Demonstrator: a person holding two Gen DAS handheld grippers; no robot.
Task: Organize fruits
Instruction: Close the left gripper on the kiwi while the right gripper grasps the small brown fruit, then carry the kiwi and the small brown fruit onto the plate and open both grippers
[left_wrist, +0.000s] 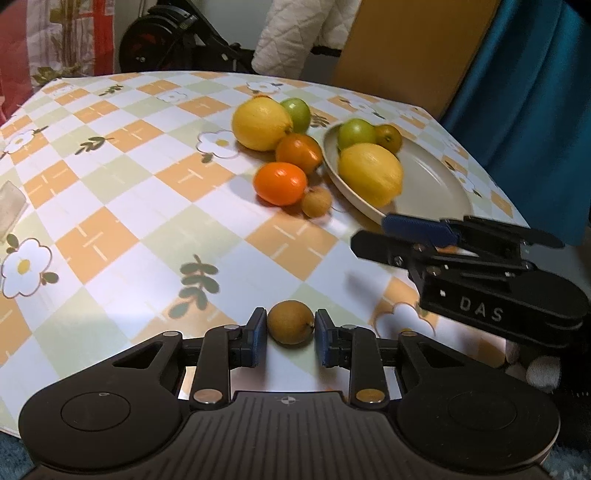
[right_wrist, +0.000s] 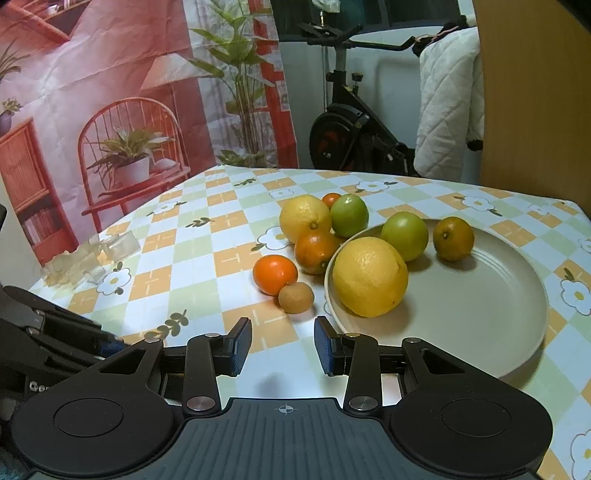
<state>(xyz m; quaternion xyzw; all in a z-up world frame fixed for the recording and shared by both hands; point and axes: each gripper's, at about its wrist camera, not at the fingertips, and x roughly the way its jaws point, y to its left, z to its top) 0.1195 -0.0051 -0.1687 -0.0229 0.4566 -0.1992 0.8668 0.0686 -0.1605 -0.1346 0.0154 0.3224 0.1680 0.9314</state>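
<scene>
While the left tool (left_wrist: 290, 328) sits low at the bottom centre of its view, its two blue pads press against either side of a small brown fruit (left_wrist: 290, 322), holding it just above the counter (left_wrist: 110, 206). Over at the right edge of that same view the right tool (left_wrist: 402, 236) reaches in sideways, near the rim of the beige plate (left_wrist: 436, 184); seen from its own camera, the right tool (right_wrist: 282, 345) has its jaws spread wide with nothing between them. Just beyond them lies a second small brown fruit (right_wrist: 296, 297), touching an orange mandarin (right_wrist: 275, 274). On the plate (right_wrist: 461, 310) rest a large lemon (right_wrist: 370, 277), a green fruit (right_wrist: 405, 236) and a dark orange fruit (right_wrist: 453, 238). Left of the plate another lemon (right_wrist: 305, 218), a green fruit (right_wrist: 349, 215) and a reddish orange (right_wrist: 316, 252) huddle together.
</scene>
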